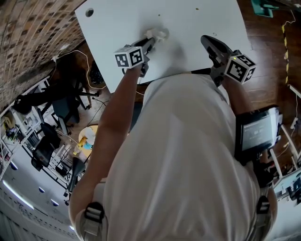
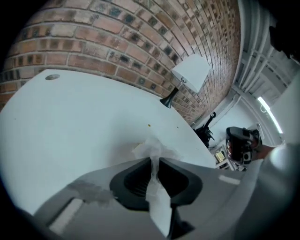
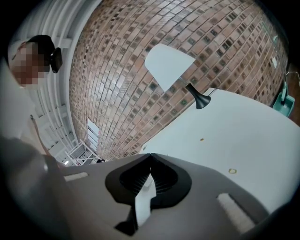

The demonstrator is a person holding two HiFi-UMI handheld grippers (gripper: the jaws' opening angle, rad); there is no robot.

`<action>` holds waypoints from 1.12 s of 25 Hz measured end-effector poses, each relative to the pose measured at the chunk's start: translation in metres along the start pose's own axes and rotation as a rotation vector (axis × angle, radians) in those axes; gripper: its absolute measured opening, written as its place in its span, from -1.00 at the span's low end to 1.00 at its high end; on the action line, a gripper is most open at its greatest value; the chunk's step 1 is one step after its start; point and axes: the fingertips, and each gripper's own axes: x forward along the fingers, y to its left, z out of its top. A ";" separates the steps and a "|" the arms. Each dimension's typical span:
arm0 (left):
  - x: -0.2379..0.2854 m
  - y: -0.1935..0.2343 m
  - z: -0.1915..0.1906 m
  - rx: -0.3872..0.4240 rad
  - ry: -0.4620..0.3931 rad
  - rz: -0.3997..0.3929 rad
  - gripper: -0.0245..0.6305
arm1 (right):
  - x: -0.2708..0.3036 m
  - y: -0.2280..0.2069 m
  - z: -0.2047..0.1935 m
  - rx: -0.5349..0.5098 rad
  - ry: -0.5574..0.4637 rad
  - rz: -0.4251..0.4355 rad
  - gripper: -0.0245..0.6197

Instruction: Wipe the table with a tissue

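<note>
A crumpled white tissue (image 1: 157, 34) lies on the white table (image 1: 197, 33), pinched at the tips of my left gripper (image 1: 149, 42). In the left gripper view the tissue (image 2: 151, 149) bulges out ahead of the jaws and a strip of it runs back between the pads; my left gripper (image 2: 154, 160) is shut on it and tilts down onto the table (image 2: 70, 117). My right gripper (image 1: 207, 41) hovers over the table's near edge to the right, apart from the tissue. Its jaw tips meet in the right gripper view (image 3: 150, 155). A white strip shows behind them.
A lamp with a white shade (image 2: 190, 70) and black foot stands by the brick wall (image 3: 140, 70). Small yellow specks (image 3: 202, 139) dot the table. A cable hole (image 1: 89, 12) sits near the far left corner. Office chairs (image 1: 66, 108) stand left of the table.
</note>
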 end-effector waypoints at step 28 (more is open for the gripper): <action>0.021 0.091 0.065 -0.147 -0.107 0.432 -0.78 | -0.031 -0.034 0.013 0.027 0.000 -0.100 -0.90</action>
